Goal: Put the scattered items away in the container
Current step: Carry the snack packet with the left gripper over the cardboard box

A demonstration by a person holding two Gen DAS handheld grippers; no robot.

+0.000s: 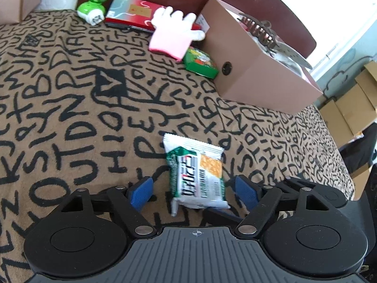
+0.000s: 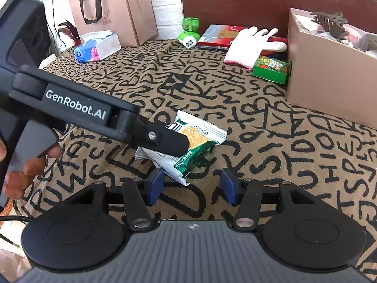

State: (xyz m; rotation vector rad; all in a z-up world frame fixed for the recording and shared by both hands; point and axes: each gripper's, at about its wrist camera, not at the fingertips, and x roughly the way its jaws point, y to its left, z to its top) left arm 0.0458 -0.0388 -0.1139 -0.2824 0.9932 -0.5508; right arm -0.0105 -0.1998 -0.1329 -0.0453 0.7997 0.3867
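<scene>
A white and green cracker packet (image 1: 196, 174) lies on the lettered brown blanket (image 1: 70, 94). My left gripper (image 1: 193, 192) is open, and the packet sits between its blue pads (image 1: 141, 193) without touching either. In the right wrist view, one black finger of the left gripper (image 2: 169, 141) crosses over the packet (image 2: 195, 141). My right gripper (image 2: 192, 186) is open just in front of the packet's near corner. The tan cardboard box (image 1: 259, 80) stands at the far right with a brown hair claw (image 1: 259, 29) and other things inside.
Beside the box lie a small green carton (image 1: 200, 63), a white and pink glove (image 1: 172, 35), a flat red and grey box (image 1: 134, 11) and a green bottle (image 1: 94, 7). A tissue pack (image 2: 96, 47) and a paper bag (image 2: 113, 9) stand far left. The bed edge drops off at the right (image 1: 341, 165).
</scene>
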